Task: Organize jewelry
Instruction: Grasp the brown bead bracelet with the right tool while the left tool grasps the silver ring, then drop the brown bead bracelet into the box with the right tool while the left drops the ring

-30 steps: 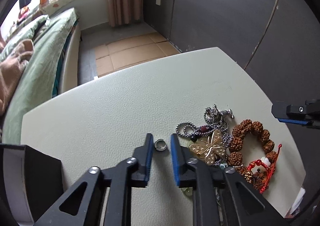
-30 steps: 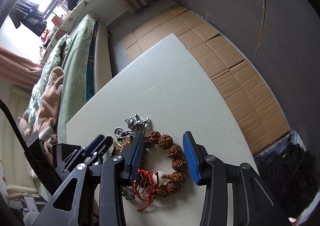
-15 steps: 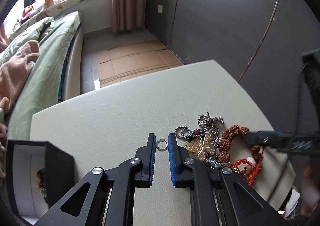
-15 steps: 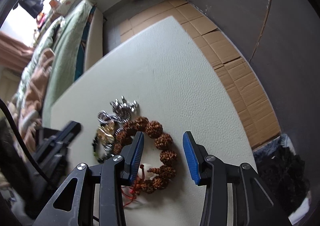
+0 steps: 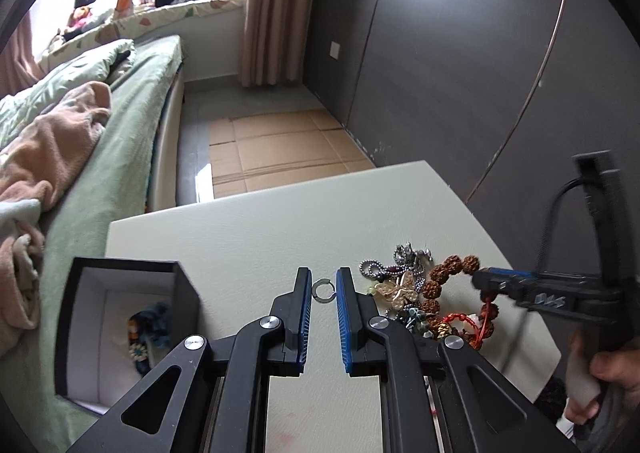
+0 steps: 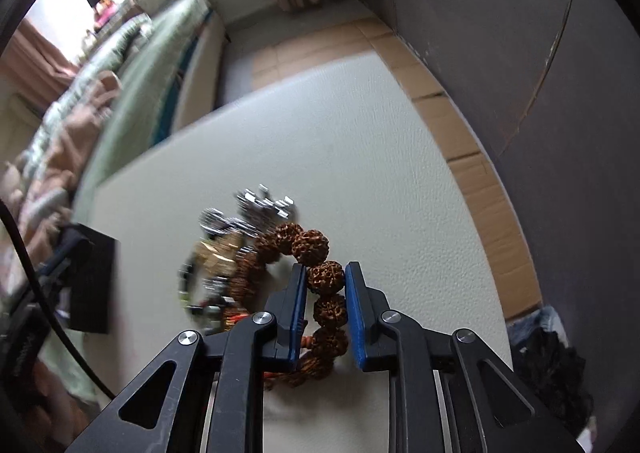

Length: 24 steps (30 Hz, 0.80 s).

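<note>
1. Table [image 5: 280, 229]: pale, textured top filling the lower centre of both views.
2. Box [image 5: 120, 325]: black, open-topped, white-lined, at lower left of the left wrist view; a dark patterned piece lies inside.
3. Right gripper [image 6: 326, 279]: lower centre of the right wrist view. Its jaws have just been closing, and the blue pads now press either side of one bead, so it has hold of the bracelet.
4. Left gripper [image 5: 324, 289]: lower centre of the left wrist view, jaws nearly together, pinching the ring between the pad tips, above the table.
5. Jewelry pile [image 5: 400, 285]: right of centre on the table; silver chains and a gold butterfly piece, tangled.
6. Bead bracelet [image 6: 316, 249]: large brown knobbly beads with red cord, at the right edge of the pile.
7. Ring [image 5: 323, 289]: small, silver, between the left gripper's pads.
</note>
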Tool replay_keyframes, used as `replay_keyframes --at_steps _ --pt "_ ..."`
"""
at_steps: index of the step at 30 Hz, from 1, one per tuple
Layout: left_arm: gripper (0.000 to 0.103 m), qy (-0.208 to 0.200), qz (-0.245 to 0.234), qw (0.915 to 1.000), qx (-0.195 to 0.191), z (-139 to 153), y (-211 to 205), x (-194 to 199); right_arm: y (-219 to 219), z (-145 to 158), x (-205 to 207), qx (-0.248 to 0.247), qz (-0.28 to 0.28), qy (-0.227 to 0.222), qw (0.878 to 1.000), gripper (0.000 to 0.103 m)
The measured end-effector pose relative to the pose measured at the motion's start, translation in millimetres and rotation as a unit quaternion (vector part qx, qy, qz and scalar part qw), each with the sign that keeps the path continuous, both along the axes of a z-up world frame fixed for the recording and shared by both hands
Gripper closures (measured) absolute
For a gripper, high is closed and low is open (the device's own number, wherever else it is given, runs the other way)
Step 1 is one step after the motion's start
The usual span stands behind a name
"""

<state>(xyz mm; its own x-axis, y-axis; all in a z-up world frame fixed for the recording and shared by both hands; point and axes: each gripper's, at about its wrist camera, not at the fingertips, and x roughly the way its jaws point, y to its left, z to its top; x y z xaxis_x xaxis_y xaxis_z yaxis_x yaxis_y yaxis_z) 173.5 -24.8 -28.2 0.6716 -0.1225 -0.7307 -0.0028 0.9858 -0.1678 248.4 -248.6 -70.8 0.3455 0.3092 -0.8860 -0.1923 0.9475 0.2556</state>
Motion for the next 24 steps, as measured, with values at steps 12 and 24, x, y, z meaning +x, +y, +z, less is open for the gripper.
replay_keyframes --at_steps 12,24 --pt "0.09 -0.035 0.026 0.9989 -0.015 27 29 -28 5 65 -42 0.13 0.01 -0.091 0.987 0.083" --pt "0.09 -0.041 0.069 0.9964 -0.026 36 77 -43 32 92 -66 0.199 0.06 -0.152 0.966 0.083"
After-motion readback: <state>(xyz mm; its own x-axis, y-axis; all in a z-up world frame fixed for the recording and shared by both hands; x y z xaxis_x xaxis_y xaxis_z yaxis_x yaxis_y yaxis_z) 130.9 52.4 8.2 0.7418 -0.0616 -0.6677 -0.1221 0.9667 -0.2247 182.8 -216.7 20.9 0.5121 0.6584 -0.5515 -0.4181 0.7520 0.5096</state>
